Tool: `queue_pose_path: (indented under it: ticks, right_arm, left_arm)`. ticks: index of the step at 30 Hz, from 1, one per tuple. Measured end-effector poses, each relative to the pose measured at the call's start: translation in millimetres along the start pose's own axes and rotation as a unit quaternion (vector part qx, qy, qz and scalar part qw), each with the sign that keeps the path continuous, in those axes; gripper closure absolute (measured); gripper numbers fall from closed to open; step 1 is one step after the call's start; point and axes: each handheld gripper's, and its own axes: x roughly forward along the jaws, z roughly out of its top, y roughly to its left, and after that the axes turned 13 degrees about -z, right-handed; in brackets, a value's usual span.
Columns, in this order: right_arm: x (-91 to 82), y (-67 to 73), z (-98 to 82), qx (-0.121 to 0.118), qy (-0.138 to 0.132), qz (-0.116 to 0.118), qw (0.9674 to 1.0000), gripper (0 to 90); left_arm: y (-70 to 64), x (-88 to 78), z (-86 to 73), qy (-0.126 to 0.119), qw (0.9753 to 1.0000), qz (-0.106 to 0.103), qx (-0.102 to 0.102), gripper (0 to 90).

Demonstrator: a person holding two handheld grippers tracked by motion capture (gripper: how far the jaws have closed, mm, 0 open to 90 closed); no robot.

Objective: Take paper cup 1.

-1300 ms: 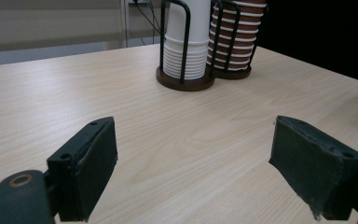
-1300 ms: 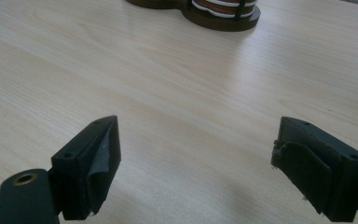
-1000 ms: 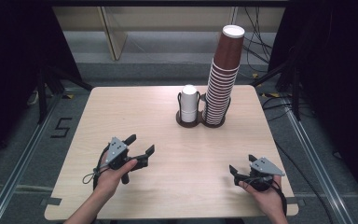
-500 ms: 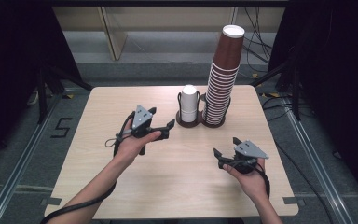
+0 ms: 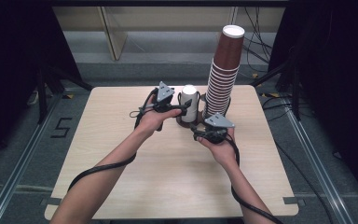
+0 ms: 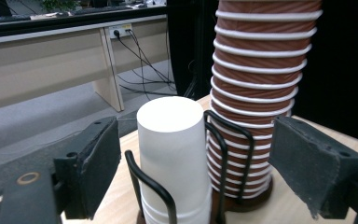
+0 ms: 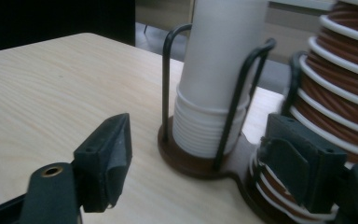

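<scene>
Parts of the scene are cut off or covered. In the left gripper view the brown cup stack (image 6: 261,93) runs out of the top edge, and the bottom of the white cup stack (image 6: 172,154) is cut by the lower edge. In the right gripper view the top of the white stack is also outside the picture, and the right jaw covers some of the lower brown cups. In the high view the tips of the right tongs (image 5: 199,135) are dark against the brown holder base (image 5: 186,122), so it is hard to see if they touch it.

Both cup stacks stand upright in the wire holder at the far middle of the tabletop (image 5: 121,154), the white one just left of the tall brown one.

The left hand (image 5: 156,119) is stretched forward and holds the left tongs (image 5: 185,108) nearly level, pointed at the white stack. Its jaws are spread, one on each side of the white cups, and the pads do not press them. The right hand (image 5: 219,147) is low, near the holder base, with its tongs pointed at the foot of the two stacks. Its jaws have just been closing, but they stand apart with nothing pinched between them.
</scene>
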Motion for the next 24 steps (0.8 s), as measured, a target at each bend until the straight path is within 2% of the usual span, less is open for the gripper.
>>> queue_pose_path:
  ticks: [1, 2, 4, 7, 9, 11, 12, 14, 15, 18, 19, 20, 24]
  right_arm:
    - [5.7, 1.1, 1.0, -0.006, -0.003, 0.001, 1.0000, 26.3]
    - [11.7, 2.9, 2.1, -0.001, 0.009, 0.001, 1.0000, 26.4]
    - [21.7, 3.4, 3.1, 0.004, 0.012, -0.002, 0.9999, 26.5]
    - [31.6, 5.9, 2.3, 0.020, 0.016, -0.008, 0.9996, 28.4]
    - [39.5, 8.9, -0.5, 0.040, 0.033, -0.006, 0.9986, 29.2]
    - [42.1, 8.4, -1.6, 0.039, 0.034, -0.005, 0.9986, 29.2]
    - [44.2, 9.2, -3.3, 0.047, 0.038, -0.009, 0.9982, 29.2]
    - [47.2, 7.9, -4.5, 0.045, 0.043, -0.017, 0.9979, 29.3]
    - [51.4, 10.2, -7.0, 0.057, 0.047, -0.027, 0.9969, 29.3]
    - [56.2, 10.1, -8.3, 0.052, 0.049, -0.023, 0.9972, 29.4]
    - [56.1, 12.3, -8.3, 0.063, 0.052, -0.033, 0.9961, 29.4]
    - [58.7, 10.2, -8.4, 0.056, 0.046, -0.024, 0.9970, 29.4]
    - [63.8, 8.7, -8.8, 0.059, 0.047, -0.027, 0.9968, 29.4]
  left_arm:
    - [2.4, 4.0, -0.4, 0.002, 1.0000, 0.004, -0.005, 16.6]
    - [3.5, 6.2, -0.7, 0.005, 0.9999, 0.008, -0.004, 16.9]
    - [4.8, 10.8, -1.7, 0.020, 0.9995, 0.022, -0.014, 17.6]
    - [7.9, 14.5, -0.3, 0.020, 0.9994, 0.025, -0.016, 18.0]
    - [9.3, 17.0, 0.6, 0.022, 0.9993, 0.026, -0.013, 18.9]
    - [10.6, 20.0, 0.9, 0.025, 0.9993, 0.026, -0.012, 19.3]
    - [11.6, 21.6, 1.0, 0.026, 0.9992, 0.027, -0.011, 19.6]
    - [13.8, 24.8, 0.9, 0.024, 0.9993, 0.025, -0.017, 21.4]
    - [15.4, 26.0, 1.1, 0.021, 0.9993, 0.025, -0.018, 23.4]
    - [17.7, 30.8, 0.7, 0.023, 0.9992, 0.027, -0.020, 23.9]
    - [17.6, 32.3, 0.2, 0.024, 0.9992, 0.027, -0.017, 23.9]
    - [17.3, 33.7, -0.3, 0.026, 0.9991, 0.028, -0.015, 24.0]
    - [17.3, 37.4, -2.7, 0.028, 0.9991, 0.028, -0.015, 24.8]
